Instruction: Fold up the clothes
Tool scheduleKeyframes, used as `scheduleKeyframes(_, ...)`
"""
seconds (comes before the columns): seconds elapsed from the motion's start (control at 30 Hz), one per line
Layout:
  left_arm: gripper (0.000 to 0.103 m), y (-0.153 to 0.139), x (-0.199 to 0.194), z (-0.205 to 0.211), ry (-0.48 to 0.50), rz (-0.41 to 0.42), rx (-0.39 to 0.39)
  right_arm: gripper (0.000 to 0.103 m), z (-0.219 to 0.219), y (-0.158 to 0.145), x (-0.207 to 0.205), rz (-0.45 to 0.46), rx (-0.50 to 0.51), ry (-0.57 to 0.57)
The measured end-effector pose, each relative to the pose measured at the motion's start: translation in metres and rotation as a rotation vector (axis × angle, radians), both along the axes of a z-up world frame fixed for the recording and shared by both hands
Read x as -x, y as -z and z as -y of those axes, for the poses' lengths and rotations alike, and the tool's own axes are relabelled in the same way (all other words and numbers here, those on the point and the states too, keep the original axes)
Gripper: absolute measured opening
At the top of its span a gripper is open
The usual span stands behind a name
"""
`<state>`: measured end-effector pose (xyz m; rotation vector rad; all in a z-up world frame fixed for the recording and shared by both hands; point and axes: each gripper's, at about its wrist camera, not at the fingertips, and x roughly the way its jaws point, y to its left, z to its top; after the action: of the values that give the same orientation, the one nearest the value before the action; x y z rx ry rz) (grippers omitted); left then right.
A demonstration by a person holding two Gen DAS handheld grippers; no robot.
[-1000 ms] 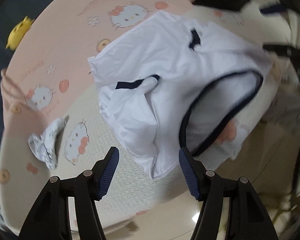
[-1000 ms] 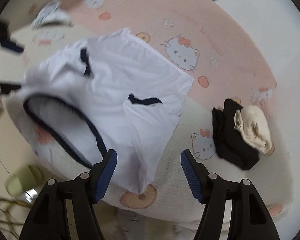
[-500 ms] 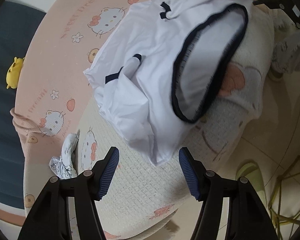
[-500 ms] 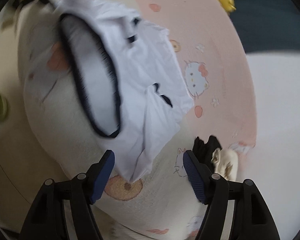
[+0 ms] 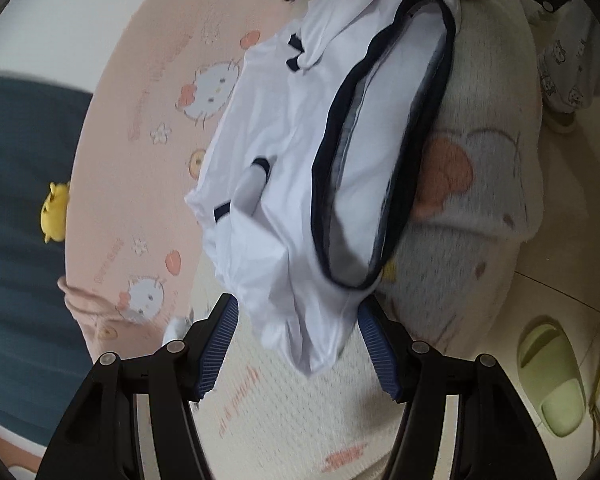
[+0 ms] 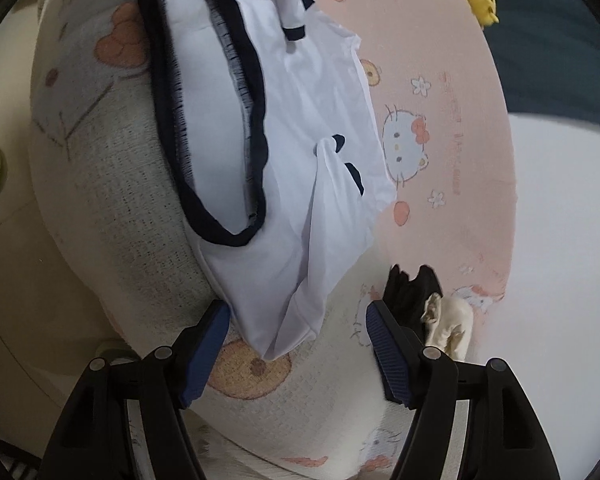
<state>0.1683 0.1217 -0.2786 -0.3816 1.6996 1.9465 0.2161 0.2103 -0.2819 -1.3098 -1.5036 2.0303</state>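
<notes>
My left tool (image 5: 296, 336) stands with its jaws apart, gripping nothing; the lower corner of the white garment (image 5: 284, 184) lies between its blue pads (image 5: 220, 336), and the cloth looks untouched by them, though motion blur makes that hard to settle. My right tool (image 6: 298, 338) has just been opening its jaws and is also parted and empty, with another corner of the same garment (image 6: 300, 184) hanging down between its fingers, apart from both. The garment is white with dark navy trim (image 5: 384, 152), spread rumpled on a bed covered by a pink and cream cartoon-cat blanket (image 5: 148, 120), close to the bed's rounded edge. Just beside my right tool's outer finger sits a small pile of black cloth (image 6: 410, 292) with a cream piece (image 6: 448, 322) against it. A yellow toy (image 5: 55, 212) rests at the far side of the blanket, and a pale green slipper (image 5: 552, 376) lies on the floor.
</notes>
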Motion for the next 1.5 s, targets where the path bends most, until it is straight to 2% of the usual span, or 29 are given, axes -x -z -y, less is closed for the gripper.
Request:
scheduleKeyframes(0.17,0.060,0.005,0.001,-0.012,0.019,-0.027,0.008,0.071,0.005,0.004,0.003,0.003,-0.037,-0.012)
scheduleKeyframes(0.37,0.060,0.005,-0.013,-0.009,0.121,-0.054,0.057,0.071,0.012,0.006,0.010,-0.013,-0.051,-0.009)
scheduleKeyframes(0.5,0.060,0.015,-0.009,0.007,0.147,-0.129,0.111,0.074,0.013,0.013,0.002,-0.011,-0.120,-0.062)
scheduleKeyframes(0.63,0.060,0.020,-0.005,0.012,0.123,-0.179,0.108,0.074,0.006,0.021,-0.009,-0.018,-0.181,-0.087)
scheduleKeyframes(0.87,0.060,0.015,-0.004,-0.028,0.035,-0.147,0.031,0.074,0.017,0.025,0.002,-0.060,-0.212,-0.110)
scheduleKeyframes(0.97,0.061,0.024,-0.011,-0.032,0.063,-0.221,0.083,0.074,0.017,0.023,0.009,-0.077,-0.193,-0.099)
scheduleKeyframes(1.07,0.062,0.032,-0.012,-0.019,0.103,-0.291,0.141,0.074,0.014,0.025,0.005,-0.086,-0.212,-0.113)
scheduleKeyframes(1.17,0.062,0.037,-0.005,-0.003,0.087,-0.329,0.166,0.075,0.006,0.025,-0.001,-0.090,-0.213,-0.086)
scheduleKeyframes(1.3,0.062,0.038,-0.001,-0.001,0.064,-0.340,0.152,0.075,-0.001,0.020,-0.001,-0.106,-0.164,-0.031)
scheduleKeyframes(1.5,0.062,0.034,0.012,-0.019,-0.036,-0.293,0.113,0.075,0.002,0.022,0.012,-0.125,-0.184,0.013)
